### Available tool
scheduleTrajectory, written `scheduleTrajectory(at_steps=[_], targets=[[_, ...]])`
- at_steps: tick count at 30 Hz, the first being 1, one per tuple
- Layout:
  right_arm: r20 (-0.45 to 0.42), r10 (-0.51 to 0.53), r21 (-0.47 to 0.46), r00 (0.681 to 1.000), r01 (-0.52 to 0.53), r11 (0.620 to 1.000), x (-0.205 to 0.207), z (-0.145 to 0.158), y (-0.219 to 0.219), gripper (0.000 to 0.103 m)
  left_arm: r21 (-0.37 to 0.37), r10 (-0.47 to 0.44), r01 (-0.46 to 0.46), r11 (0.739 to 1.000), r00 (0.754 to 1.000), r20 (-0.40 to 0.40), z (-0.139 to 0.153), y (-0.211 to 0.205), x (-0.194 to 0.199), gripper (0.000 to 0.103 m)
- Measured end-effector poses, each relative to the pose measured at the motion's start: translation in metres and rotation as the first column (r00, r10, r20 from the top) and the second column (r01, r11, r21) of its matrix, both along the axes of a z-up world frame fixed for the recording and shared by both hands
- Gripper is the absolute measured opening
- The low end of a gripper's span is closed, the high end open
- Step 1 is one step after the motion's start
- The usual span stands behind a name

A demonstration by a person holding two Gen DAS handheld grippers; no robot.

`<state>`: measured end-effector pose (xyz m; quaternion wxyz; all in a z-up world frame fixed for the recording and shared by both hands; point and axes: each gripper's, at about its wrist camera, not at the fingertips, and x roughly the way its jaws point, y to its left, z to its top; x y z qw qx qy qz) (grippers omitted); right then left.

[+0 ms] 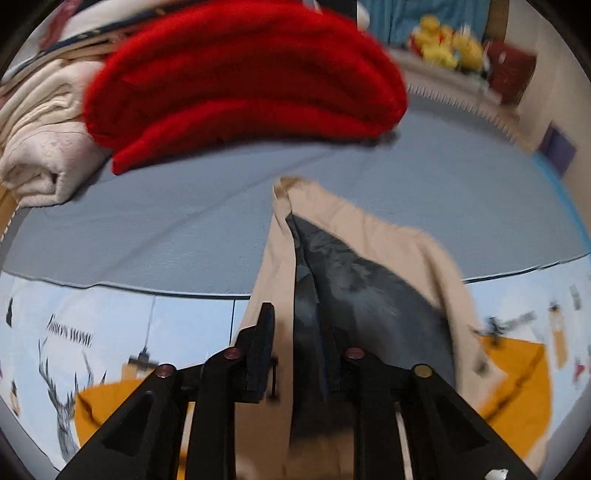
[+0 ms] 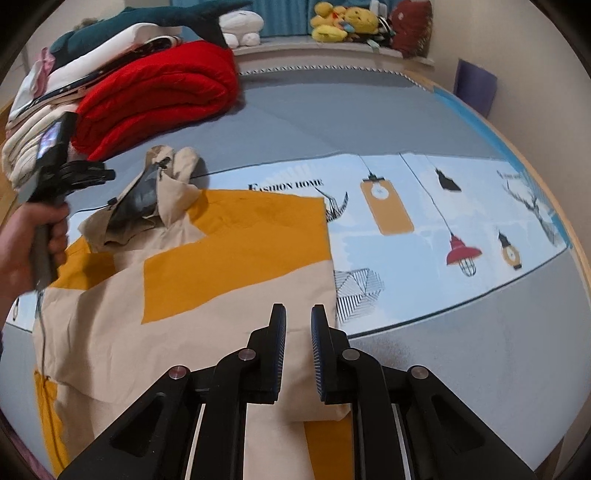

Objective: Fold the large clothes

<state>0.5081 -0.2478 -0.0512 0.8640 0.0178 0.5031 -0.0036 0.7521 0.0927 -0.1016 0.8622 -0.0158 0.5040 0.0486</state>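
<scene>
My left gripper [image 1: 295, 347] is clenched on a fold of one beige-and-mustard jacket [image 2: 207, 295], its two black fingers pinching the beige shell with the dark grey lining [image 1: 354, 288] bunched between them and spilling up over the right finger. The lifted part tapers to a point toward the far side of the bed. In the right wrist view that same gripper [image 2: 96, 173] sits at the bed's left side, my bare hand [image 2: 33, 240] around its handle, holding the crumpled collar end above the spread.

My right gripper [image 2: 298, 350] is released, its two ribbed fingers parted with a narrow gap, hovering over the jacket's flat beige panel near the front edge of the bed. The cloth looks smooth and woven, in blocks of beige and mustard.

Under the jacket lies one pale blue printed strip [image 2: 424, 206] with lamps, a deer and the words "FASHION HOME", across a grey bedsheet [image 2: 332, 118]. At the far left corner sits one thick red folded blanket [image 2: 159, 96], fleecy, beside a stack of cream folded textiles [image 1: 40, 147]. Along the far edge are several yellow plush toys [image 2: 343, 22], one white plush [image 2: 240, 26] and one teal shark plush [image 2: 155, 20].
</scene>
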Motion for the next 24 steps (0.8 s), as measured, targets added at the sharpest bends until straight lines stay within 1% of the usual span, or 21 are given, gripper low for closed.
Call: scheduleTrajectory(at_steps=[2, 4, 8, 9, 10, 11, 12, 14, 15, 17, 19, 20, 22, 24], targets=[[-0.02, -0.006, 0.016, 1.0, 0.007, 1.0, 0.002, -0.005, -0.002, 0.016, 0.022, 0.004, -0.003, 1.0, 0.999, -0.034, -0.015, -0.002, 0.02, 0.023], [-0.029, 0.0, 0.02, 1.0, 0.001, 1.0, 0.002, -0.007, -0.003, 0.016, 0.037, -0.003, 0.005, 0.999, 0.999, -0.051, -0.024, -0.006, 0.035, 0.028], [-0.026, 0.014, 0.0, 1.0, -0.014, 1.0, 0.004, -0.008, -0.003, 0.016, 0.103, 0.027, -0.017, 0.995, 0.995, -0.099, -0.043, -0.003, 0.059, 0.028], [-0.031, 0.008, 0.002, 0.999, -0.008, 1.0, 0.005, -0.01, -0.005, 0.016, 0.116, 0.044, -0.03, 0.993, 0.992, -0.116, -0.05, 0.001, 0.065, 0.024], [-0.038, 0.003, 0.006, 0.999, -0.003, 1.0, 0.005, -0.012, -0.006, 0.016, 0.116, 0.05, -0.035, 0.993, 0.99, -0.128, -0.053, 0.004, 0.068, 0.014], [-0.043, 0.0, 0.008, 0.999, 0.0, 1.0, 0.007, -0.013, -0.007, 0.016, 0.113, 0.053, -0.037, 0.993, 0.989, -0.137, -0.056, 0.007, 0.069, 0.009], [-0.047, -0.003, 0.012, 0.999, 0.003, 1.0, 0.007, -0.013, -0.008, 0.016, 0.112, 0.058, -0.043, 0.993, 0.99, -0.132, -0.054, 0.01, 0.068, 0.007], [-0.044, -0.003, 0.019, 0.999, 0.004, 1.0, 0.008, -0.012, -0.009, 0.016, 0.089, 0.06, -0.051, 0.995, 0.993, -0.103, -0.043, 0.013, 0.063, 0.005], [-0.042, -0.003, 0.022, 0.999, 0.004, 1.0, 0.008, -0.011, -0.01, 0.016, 0.055, 0.049, -0.046, 0.997, 0.997, -0.066, -0.03, 0.014, 0.053, 0.004], [-0.038, -0.012, 0.027, 0.999, 0.013, 1.0, 0.009, -0.009, -0.014, 0.016, 0.02, 0.018, -0.017, 1.0, 1.0, -0.004, -0.007, 0.012, 0.037, 0.003], [-0.034, -0.036, 0.04, 0.999, 0.037, 0.999, 0.01, -0.004, -0.019, 0.016, 0.009, -0.042, 0.041, 0.999, 0.997, 0.066, 0.021, 0.004, 0.012, 0.003], [-0.031, -0.045, 0.046, 0.998, 0.047, 0.998, 0.01, -0.002, -0.02, 0.016, 0.018, -0.09, 0.088, 0.996, 0.99, 0.107, 0.04, -0.004, -0.009, 0.003], [-0.013, -0.064, 0.076, 0.998, 0.065, 0.995, 0.009, 0.008, -0.023, 0.016, 0.04, -0.169, 0.165, 0.986, 0.972, 0.166, 0.067, -0.018, -0.047, 0.003], [0.012, -0.068, 0.097, 0.998, 0.066, 0.993, 0.007, 0.019, -0.022, 0.016, 0.063, -0.252, 0.244, 0.968, 0.943, 0.218, 0.092, -0.035, -0.094, 0.003]])
